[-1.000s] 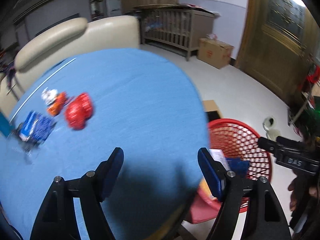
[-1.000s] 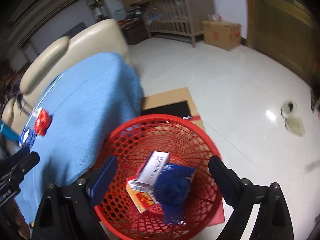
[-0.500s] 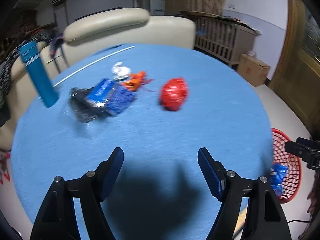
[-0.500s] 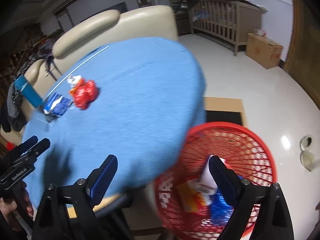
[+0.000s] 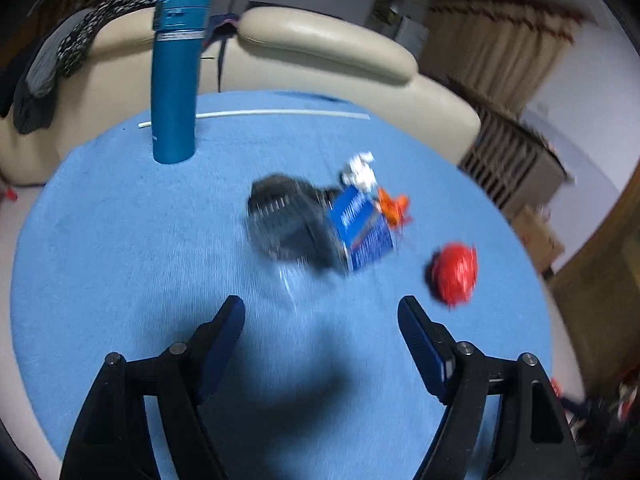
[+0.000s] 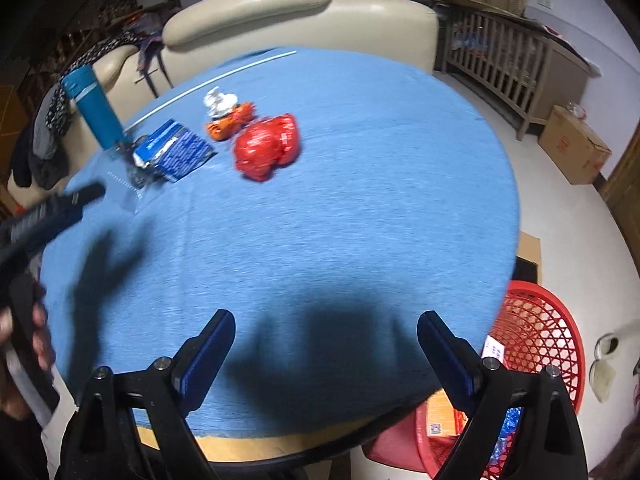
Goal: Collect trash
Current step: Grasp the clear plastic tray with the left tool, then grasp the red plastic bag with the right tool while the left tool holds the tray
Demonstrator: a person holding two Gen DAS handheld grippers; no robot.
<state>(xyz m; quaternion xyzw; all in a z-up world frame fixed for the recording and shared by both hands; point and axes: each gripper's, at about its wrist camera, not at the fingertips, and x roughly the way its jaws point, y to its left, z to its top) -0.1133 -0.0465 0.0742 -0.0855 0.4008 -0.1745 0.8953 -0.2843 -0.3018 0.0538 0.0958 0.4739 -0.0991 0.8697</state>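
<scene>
Looking over the blue tabletop (image 6: 360, 200), we held the left tool (image 5: 320, 320) and right tool (image 6: 326, 332) wide open and empty, with some trash in the red basket (image 6: 548, 320) but the red wrapper (image 6: 266, 148), blue packet (image 6: 176, 154) and orange scrap (image 6: 230, 122) still left.

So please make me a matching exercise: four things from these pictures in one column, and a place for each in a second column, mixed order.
Things:
1. blue bottle
2. red crumpled bag
3. red basket
4. cardboard box

Places:
A. on the floor beside the table
B. upright near the table's far edge, by the sofa
C. on the floor near the wooden crib
D. lying on the blue tablecloth next to orange trash

Pairs: 1-B, 2-D, 3-A, 4-C
</scene>
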